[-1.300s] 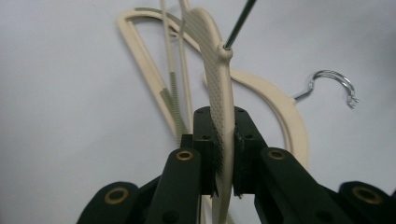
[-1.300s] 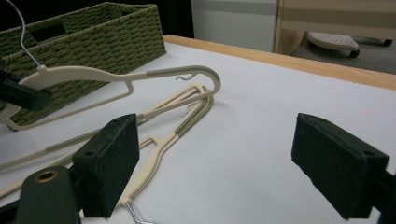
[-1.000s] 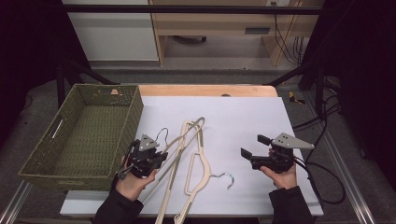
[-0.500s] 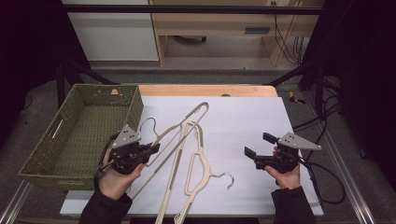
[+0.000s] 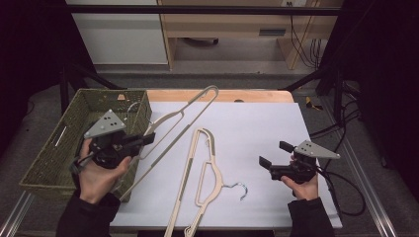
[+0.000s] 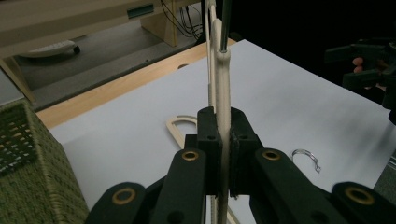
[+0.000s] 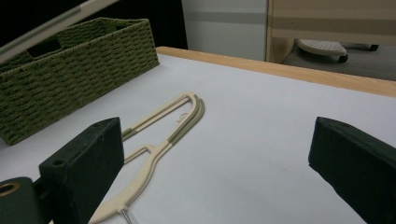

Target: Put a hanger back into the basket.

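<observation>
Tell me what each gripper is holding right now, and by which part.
The left gripper is shut on the lifted hanger, clamping its thin beige frame near the hook end. The right gripper holds nothing; its jaws stand open.

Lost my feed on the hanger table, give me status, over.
Left gripper shut on lifted hanger, near basket. Right gripper open, holding nothing. Second hanger flat on table. Nothing in the way.

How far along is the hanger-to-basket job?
Done: nothing lies in the green woven basket. In hand: the left gripper is shut on one cream plastic hanger, raised off the white table sheet beside the basket. Left: the second cream hanger with the metal hook lies flat on the sheet; the right gripper is open, empty, beside it.
</observation>
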A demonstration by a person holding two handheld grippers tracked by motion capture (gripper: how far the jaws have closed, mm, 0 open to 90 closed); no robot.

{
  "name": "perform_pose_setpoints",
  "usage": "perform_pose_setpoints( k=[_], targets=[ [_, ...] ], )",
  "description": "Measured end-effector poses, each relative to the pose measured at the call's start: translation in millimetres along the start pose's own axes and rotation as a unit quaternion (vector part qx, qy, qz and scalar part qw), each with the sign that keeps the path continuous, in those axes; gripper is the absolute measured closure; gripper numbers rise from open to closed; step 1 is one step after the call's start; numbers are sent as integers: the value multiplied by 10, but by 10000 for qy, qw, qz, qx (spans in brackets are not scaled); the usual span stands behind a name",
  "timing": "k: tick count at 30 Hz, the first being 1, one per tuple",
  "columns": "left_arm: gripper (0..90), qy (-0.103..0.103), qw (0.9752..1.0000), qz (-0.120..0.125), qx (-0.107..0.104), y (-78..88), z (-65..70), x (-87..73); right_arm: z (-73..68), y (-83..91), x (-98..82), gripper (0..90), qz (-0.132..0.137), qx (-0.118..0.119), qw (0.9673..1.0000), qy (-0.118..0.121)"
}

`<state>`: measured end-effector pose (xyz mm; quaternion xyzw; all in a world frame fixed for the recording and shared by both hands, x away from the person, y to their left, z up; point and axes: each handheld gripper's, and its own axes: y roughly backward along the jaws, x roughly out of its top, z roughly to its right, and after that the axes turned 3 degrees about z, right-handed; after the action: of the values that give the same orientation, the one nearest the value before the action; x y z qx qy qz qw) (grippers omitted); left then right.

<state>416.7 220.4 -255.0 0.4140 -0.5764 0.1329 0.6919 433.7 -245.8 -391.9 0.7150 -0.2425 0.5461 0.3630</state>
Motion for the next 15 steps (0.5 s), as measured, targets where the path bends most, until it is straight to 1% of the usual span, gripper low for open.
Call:
perform_pose_setpoints(
  k=[1,4,5,6,7,9,10,11,12,13,15],
  targets=[
    [855,0,10000,0,0,0,0,0,1,1,-1,38,-1,-2,10000,-6],
    [856,-31,10000,24,20,75,-108,94,4,4,-1,37,8,-24,10000,-8],
    [856,-68,10000,46,21,131,-188,150,3,4,-1,37,0,-25,10000,-16],
    [855,-68,10000,46,21,131,-188,150,4,1,-3,36,-5,-48,10000,3],
    [856,-54,10000,64,10,157,-230,174,4,-2,-4,36,-2,-53,10000,10],
    [856,-94,9999,91,-27,203,-324,210,3,-5,-4,36,-8,-64,10000,7],
    [855,-94,9999,74,-46,240,-434,230,0,-10,-6,37,-21,-85,10000,2],
    [855,-94,9999,74,-46,240,-434,230,0,-10,-6,37,-21,-85,10000,2],
    [855,-28,10000,66,-43,269,-544,233,-2,-15,-9,37,-36,-90,10000,-1],
    [855,-28,10000,66,-43,269,-544,233,-2,-15,-9,37,-36,-90,10000,-1],
    [856,-24,10000,34,-7,296,-663,230,-2,-16,-10,37,-52,-62,10000,-9]
  ],
)
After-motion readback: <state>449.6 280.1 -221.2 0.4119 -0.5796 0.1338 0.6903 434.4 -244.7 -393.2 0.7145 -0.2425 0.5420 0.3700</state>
